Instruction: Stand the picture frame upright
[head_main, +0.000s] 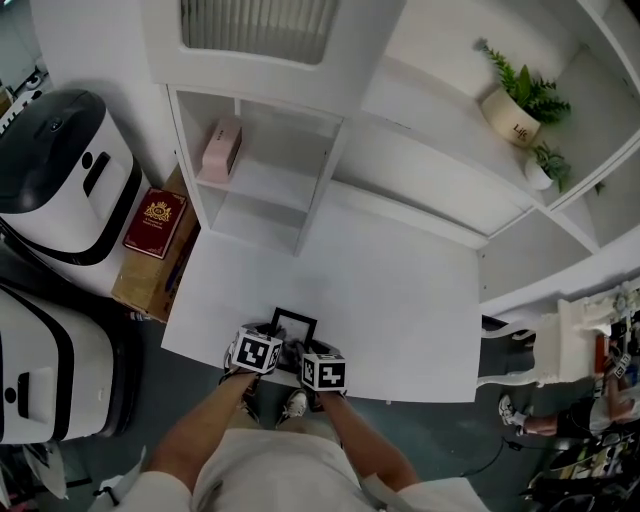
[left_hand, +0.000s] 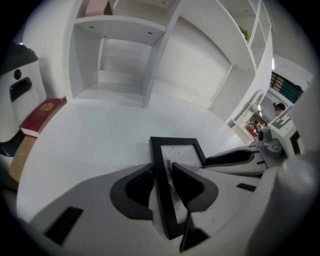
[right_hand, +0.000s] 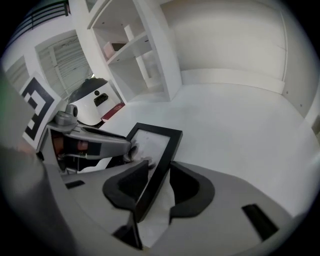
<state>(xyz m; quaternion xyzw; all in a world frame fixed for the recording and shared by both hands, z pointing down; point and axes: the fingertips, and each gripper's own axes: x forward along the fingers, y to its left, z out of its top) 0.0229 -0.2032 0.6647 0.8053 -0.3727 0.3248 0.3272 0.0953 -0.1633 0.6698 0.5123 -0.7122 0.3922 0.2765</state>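
With left gripper (left_hand: 162, 165) and right gripper (right_hand: 159, 163) jaws clamped on opposite rails of the black rectangular picture frame (head_main: 294, 325), raise both evenly, rails kept centred between the jaws.

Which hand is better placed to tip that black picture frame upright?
Probably left, narrowly. Both pinch a side rail of the flat-lying picture frame, but the rail runs straight through the jaws of the left gripper and slants across those of the right gripper.

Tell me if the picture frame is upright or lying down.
Lying down: the frame lies face up on the table, left gripper and right gripper clamping its sides.
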